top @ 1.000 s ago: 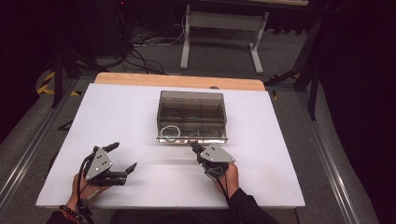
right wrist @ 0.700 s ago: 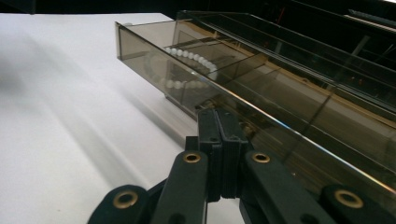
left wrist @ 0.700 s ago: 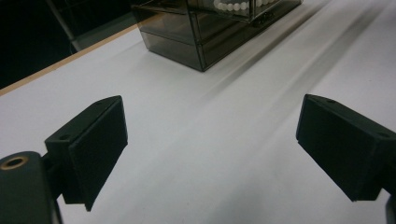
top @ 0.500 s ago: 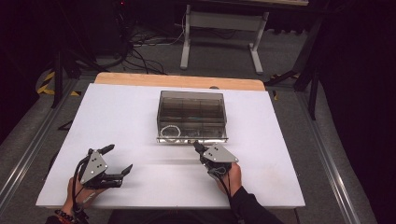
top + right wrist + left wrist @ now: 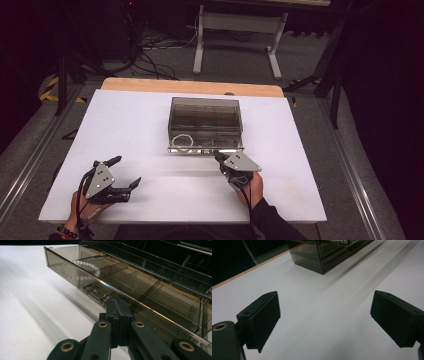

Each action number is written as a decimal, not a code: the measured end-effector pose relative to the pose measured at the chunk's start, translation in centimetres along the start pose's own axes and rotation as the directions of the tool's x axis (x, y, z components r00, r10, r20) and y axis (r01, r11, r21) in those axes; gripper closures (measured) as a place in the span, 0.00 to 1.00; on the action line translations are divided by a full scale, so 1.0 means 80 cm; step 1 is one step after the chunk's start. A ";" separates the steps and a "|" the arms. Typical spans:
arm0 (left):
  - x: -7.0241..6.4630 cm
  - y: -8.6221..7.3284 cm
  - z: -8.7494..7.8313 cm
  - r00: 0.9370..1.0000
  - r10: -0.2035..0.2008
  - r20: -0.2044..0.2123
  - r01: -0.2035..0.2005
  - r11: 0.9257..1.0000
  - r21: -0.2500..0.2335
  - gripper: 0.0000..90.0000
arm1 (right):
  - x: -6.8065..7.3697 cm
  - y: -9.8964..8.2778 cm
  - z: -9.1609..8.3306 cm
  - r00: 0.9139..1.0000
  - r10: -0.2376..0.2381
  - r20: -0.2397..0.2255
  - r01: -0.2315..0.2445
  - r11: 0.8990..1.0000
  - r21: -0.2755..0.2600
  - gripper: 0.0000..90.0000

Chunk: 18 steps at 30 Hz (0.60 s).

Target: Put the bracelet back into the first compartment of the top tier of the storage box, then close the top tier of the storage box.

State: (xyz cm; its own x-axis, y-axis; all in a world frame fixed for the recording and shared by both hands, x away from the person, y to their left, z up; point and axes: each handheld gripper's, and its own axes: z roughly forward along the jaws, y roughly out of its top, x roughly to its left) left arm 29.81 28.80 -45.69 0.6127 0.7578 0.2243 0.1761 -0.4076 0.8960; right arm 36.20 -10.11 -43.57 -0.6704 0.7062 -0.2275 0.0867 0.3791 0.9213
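right gripper (image 5: 218,155) closed at drawer (image 5: 100,287), bracelet (image 5: 85,271) inside

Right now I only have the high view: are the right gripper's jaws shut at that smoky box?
Observer: Yes. The right gripper is shut, nothing between its jaws, tips at the drawer front.
Operator: What's the white ring inside?
Observer: A white bead bracelet in the drawer's end compartment.
Operator: And the left gripper?
Observer: The left gripper is open, with just bare table between its jaws.
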 end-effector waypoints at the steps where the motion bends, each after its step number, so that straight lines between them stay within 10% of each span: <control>1: 0.000 0.000 0.000 1.000 -0.003 0.000 0.003 1.000 -0.002 0.11 | 0.000 0.000 0.000 1.000 -0.002 0.000 0.002 1.000 -0.001 1.00; 18: 0.001 0.000 0.000 1.000 0.003 0.000 -0.003 1.000 0.001 0.11 | 0.000 0.000 0.003 1.000 0.000 -0.001 0.000 1.000 -0.004 1.00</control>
State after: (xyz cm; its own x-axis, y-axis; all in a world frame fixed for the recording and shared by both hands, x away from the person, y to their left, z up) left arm 29.86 28.87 -45.67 0.6136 0.7564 0.2266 0.1749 -0.4100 0.8952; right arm 36.37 -9.92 -43.65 -0.6710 0.7059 -0.2269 0.0839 0.3763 0.9227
